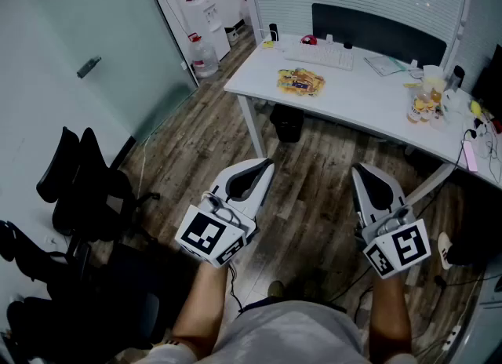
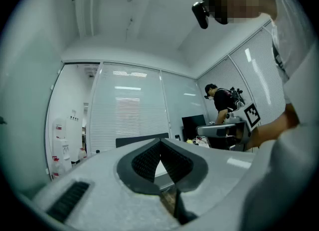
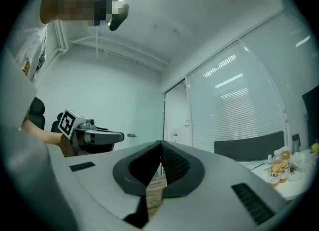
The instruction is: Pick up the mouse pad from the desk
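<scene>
Holds left gripper (image 1: pixel 265 168) and right gripper (image 1: pixel 359 172) pinched shut and empty over the floor, well apart from the yellow mouse pad (image 1: pixel 300 81) flat on the desk (image 1: pixel 353 102) before the keyboard (image 1: pixel 320 57); seemingly at the approach step, likely calls next for stepping closer and parting jaws.

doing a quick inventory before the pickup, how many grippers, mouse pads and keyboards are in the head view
grippers: 2, the left gripper and the right gripper, both shut and empty
mouse pad: 1, on the desk
keyboard: 1, on the desk
total: 4
</scene>
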Demonstrator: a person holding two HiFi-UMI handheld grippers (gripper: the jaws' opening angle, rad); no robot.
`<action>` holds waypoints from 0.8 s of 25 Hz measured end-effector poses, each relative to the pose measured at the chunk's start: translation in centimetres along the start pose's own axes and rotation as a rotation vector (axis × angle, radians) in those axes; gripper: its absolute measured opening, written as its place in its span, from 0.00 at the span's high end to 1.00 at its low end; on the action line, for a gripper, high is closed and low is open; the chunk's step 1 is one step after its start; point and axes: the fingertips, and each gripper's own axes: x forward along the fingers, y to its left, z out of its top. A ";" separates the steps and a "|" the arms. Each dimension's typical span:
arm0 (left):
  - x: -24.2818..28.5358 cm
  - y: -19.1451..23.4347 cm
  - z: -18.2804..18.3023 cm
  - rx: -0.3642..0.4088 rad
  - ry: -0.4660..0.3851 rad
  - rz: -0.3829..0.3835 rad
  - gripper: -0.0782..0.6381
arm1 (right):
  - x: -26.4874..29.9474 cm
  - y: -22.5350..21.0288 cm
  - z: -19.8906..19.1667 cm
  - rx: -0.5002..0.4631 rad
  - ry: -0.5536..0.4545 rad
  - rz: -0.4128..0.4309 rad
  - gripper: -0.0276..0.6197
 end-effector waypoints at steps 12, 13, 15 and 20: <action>-0.8 0.1 -0.4 -0.010 0.004 -0.004 0.87 | 0.0 0.8 -0.3 0.028 0.007 0.011 0.94; -1.0 0.1 -0.4 -0.011 0.005 -0.004 0.87 | 0.0 0.9 -0.3 0.042 0.003 0.018 0.94; -1.2 0.2 -0.4 -0.013 0.005 -0.004 0.87 | 0.1 1.1 -0.3 0.055 0.004 0.022 0.94; -2.0 0.8 -0.5 -0.017 -0.001 0.001 0.87 | 0.4 1.7 -0.6 0.052 0.018 0.016 0.94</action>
